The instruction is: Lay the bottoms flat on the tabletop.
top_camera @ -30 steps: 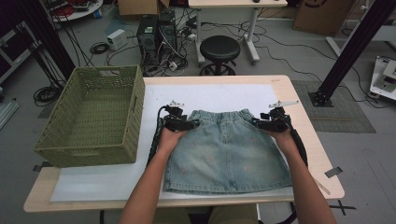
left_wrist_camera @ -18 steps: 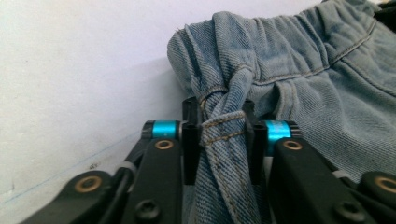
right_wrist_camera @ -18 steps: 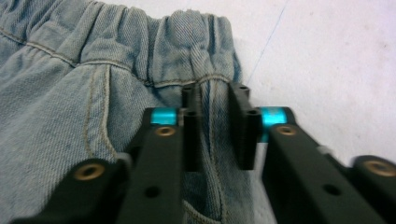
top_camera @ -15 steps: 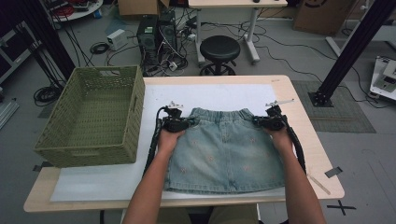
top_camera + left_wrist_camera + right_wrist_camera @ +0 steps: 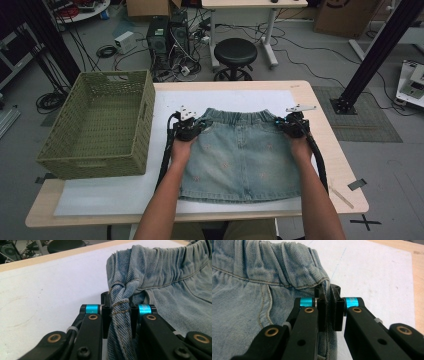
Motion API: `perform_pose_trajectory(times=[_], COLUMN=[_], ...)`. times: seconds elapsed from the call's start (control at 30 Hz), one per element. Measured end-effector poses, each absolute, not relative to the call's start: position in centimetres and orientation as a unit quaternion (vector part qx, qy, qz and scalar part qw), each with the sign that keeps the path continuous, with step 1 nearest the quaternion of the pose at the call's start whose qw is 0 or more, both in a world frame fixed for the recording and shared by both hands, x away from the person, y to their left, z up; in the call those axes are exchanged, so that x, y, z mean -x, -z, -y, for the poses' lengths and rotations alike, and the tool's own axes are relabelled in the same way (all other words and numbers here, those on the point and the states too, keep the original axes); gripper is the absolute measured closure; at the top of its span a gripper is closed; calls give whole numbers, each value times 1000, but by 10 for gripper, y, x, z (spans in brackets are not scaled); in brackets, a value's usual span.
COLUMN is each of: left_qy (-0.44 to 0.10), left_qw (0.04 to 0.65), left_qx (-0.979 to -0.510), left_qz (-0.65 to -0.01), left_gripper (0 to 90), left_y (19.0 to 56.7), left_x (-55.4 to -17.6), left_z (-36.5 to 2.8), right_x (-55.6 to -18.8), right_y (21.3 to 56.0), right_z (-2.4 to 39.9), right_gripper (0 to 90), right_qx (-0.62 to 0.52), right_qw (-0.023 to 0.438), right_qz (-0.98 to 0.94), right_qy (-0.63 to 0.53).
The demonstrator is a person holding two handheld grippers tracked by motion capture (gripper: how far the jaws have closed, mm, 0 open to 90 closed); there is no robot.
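On the tabletop [image 5: 320, 135], beside a green basket [image 5: 100, 125], a denim skirt [image 5: 240, 155] lies flat on white sheeting [image 5: 125, 192]. The left gripper [image 5: 192, 126] has just closed, fingers [image 5: 106, 315] pinching its bunched side seam; the right gripper [image 5: 286, 125] apparently pinches the opposite seam.

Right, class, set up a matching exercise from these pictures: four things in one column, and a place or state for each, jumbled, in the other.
Things:
1. skirt
2. basket
3. left tongs
4. stool

Places or states:
A. on the floor beyond the table
B. shut on the skirt's left waist corner
C. spread flat on the white sheet
D. empty, at the table's left end

Pairs: 1-C, 2-D, 3-B, 4-A
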State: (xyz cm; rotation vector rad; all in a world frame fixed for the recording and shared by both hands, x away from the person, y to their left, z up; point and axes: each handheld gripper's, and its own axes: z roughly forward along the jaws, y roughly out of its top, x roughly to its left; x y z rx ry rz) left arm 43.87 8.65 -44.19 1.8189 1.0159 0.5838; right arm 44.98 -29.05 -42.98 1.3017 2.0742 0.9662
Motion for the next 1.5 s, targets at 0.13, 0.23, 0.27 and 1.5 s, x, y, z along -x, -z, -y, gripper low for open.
perform_pose_trajectory(times=[0.13, 0.23, 0.27, 1.5], left_qy=[-217, -212, -211, -102], left_qw=[458, 474, 477, 460], left_qx=[-738, -725, -724, -736], left_qz=[-446, -453, -451, -486], left_gripper=[524, 462, 461, 536], left_y=[443, 437, 434, 452], left_x=[-441, -439, -438, -394], left_z=[-90, -98, -100, -126], right_x=[-453, -450, -449, -399], right_y=[435, 431, 428, 439], right_z=[290, 295, 298, 322], right_gripper=[798, 699, 697, 778], right_qx=[-483, -490, -489, -505], right_qw=[237, 226, 224, 195], right_qz=[-764, -751, -745, -770], right_qy=[-356, -381, -394, -338])
